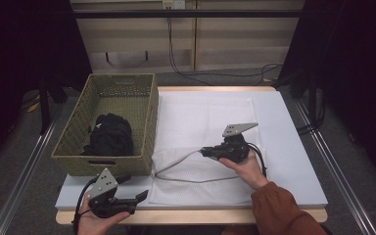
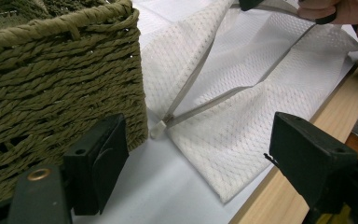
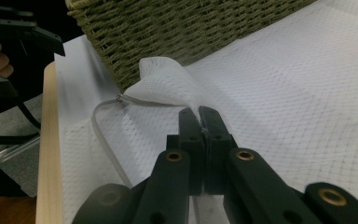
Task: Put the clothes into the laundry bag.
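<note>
Nearest us, at the worktop's front left corner, our left gripper (image 1: pixel 127 198) hovers with its fingers (image 2: pixel 100 163) apart and nothing between them, pointing toward the right along the front edge. Just behind it sits the woven basket (image 1: pixel 142 122) on the left edge, a black garment (image 1: pixel 110 134) bundled inside. To the right of the basket the white mesh laundry bag (image 1: pixel 200 183) lies flat across the middle of the worktop, its zipper opening (image 2: pixel 200 105) running as a long line from the basket's front corner toward the right. Further right, our right gripper (image 1: pixel 206 152) has its fingers (image 3: pixel 190 135) pressed together on the upper edge of that opening, lifting the mesh a little. We judge the bag's mouth faces left, toward the basket, so our free left hand is the nearer one to reach the lower lip or the garment next.
</note>
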A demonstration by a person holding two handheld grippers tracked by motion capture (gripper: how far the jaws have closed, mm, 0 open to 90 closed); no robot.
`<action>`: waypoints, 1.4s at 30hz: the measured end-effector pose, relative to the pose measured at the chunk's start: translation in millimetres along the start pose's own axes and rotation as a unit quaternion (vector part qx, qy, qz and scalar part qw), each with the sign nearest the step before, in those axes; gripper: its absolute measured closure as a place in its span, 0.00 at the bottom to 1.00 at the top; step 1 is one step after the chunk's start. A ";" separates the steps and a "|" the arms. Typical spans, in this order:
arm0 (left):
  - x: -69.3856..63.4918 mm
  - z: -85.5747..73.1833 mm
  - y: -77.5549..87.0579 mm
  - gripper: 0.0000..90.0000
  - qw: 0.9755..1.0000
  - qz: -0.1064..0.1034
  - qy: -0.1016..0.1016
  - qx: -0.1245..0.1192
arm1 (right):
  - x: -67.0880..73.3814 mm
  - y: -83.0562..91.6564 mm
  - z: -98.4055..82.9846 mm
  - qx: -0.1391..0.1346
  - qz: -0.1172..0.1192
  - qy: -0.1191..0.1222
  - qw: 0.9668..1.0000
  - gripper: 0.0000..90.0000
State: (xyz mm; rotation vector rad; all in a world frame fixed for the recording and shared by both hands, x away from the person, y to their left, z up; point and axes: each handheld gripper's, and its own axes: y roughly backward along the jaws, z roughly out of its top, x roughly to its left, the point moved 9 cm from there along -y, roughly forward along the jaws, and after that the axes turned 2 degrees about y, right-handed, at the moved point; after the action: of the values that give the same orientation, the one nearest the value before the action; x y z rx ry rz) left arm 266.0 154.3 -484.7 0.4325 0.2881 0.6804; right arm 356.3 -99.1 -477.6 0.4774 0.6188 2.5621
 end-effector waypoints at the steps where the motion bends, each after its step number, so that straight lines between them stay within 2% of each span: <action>1: -0.5 0.1 -0.2 0.21 1.000 -0.001 0.000 0.000 | 0.3 0.7 1.0 -0.002 0.001 0.000 1.000 0.99; 18: -1.6 5.5 -0.7 0.21 1.000 -0.007 -0.010 -0.003 | 3.2 12.8 17.5 -0.030 0.001 0.002 1.000 0.99; 20: -2.0 6.7 1.2 0.22 1.000 -0.007 -0.003 -0.005 | 3.8 14.1 21.9 -0.034 0.001 0.006 0.999 0.99; 23: -2.1 10.6 4.6 0.22 1.000 -0.005 -0.003 -0.015 | 4.3 15.2 27.7 -0.039 0.003 0.011 0.999 0.99; 30: -5.0 12.5 4.7 0.24 1.000 -0.013 -0.002 -0.011 | 3.6 18.0 36.0 -0.054 0.003 0.011 0.998 0.99; 35: -5.3 20.9 7.3 0.24 1.000 -0.017 -0.006 -0.017 | 3.7 21.0 34.6 -0.056 0.001 0.011 0.998 0.99; 36: -3.9 23.5 8.4 0.24 1.000 -0.010 -0.006 -0.017 | 3.5 21.2 34.2 -0.056 0.001 0.010 0.998 0.99; 39: -5.4 32.3 13.7 0.29 0.999 -0.030 -0.019 -0.018 | 1.9 20.4 32.3 -0.053 0.000 0.010 0.999 0.99; 42: 2.3 42.9 20.0 0.28 0.999 -0.017 -0.022 -0.028 | 0.6 19.5 31.5 -0.051 0.000 0.009 0.999 0.99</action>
State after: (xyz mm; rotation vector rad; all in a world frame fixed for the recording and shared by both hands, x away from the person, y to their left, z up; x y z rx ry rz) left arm 273.7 157.3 -438.1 0.3878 0.2348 0.6434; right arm 362.4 -103.6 -441.3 0.4196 0.4923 2.5861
